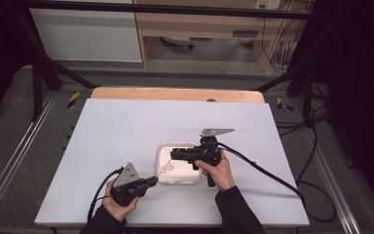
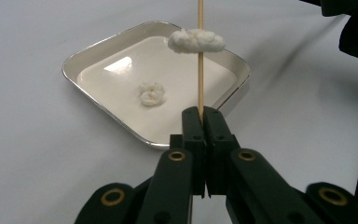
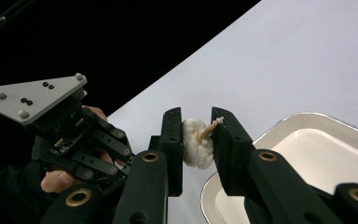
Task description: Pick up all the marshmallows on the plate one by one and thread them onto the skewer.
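Over the white surface (image 1: pixel 126 131), the left claw (image 2: pixel 200 122) was clamped tight on the lower end of a thin wooden skewer (image 2: pixel 200 56). One white puffy piece (image 2: pixel 196 40) sat threaded on the skewer, well above the jaws. In the left gripper view, a second white piece (image 2: pixel 151 93) lay loose on the floor of the shallow white tray (image 2: pixel 98 51), apart from the skewer. The tray rested on the surface between the two hands. The right claw (image 3: pixel 198 135) came in from the tray's far side; its jaws stood to either side of the threaded piece, with the left pad touching it. The skewer's tip poked out of the piece toward the right pad. Whether both pads pressed could not be told.
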{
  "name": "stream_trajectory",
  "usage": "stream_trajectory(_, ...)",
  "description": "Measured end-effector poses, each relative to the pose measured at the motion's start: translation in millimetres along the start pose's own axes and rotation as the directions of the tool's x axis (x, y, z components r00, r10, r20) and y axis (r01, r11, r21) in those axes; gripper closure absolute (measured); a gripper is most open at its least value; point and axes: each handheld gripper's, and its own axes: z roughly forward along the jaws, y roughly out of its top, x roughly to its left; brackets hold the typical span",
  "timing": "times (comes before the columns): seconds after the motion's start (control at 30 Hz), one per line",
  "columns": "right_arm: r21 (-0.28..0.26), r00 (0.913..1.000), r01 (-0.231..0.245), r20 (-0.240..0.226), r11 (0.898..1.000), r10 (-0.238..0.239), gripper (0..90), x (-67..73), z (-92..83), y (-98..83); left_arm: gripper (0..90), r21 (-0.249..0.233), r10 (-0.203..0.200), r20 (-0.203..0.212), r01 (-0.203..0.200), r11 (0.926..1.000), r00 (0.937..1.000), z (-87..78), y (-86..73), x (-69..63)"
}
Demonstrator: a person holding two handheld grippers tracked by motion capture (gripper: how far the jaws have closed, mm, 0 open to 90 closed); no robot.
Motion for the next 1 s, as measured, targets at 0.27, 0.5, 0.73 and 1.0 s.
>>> stream_trajectory(0.27,0.025,1.0,0.003,-0.004,1.0,-0.003,75.0,1.0,11.2,-12.5,88.7,0.006,-0.012,0.0,0.012,0.9999,0.9999,3.1,0.7,-0.8)
stream_trajectory(0.5,0.04,1.0,0.001,-0.005,0.999,-0.001,74.9,1.7,17.3,-20.0,88.7,0.009,-0.021,0.0,0.021,0.9997,0.9998,4.9,0.6,-1.1)
stream_trajectory(0.73,0.041,1.0,0.004,0.002,0.999,-0.004,73.9,2.3,18.7,-22.2,88.7,0.011,-0.025,0.004,0.025,0.9996,0.9997,5.4,0.5,-0.6)
stream_trajectory(1.0,0.017,0.9947,0.072,0.072,0.997,-0.073,46.6,6.6,8.4,-15.4,88.7,0.009,-0.031,-0.002,0.031,0.9995,0.9995,2.9,0.1,1.6)
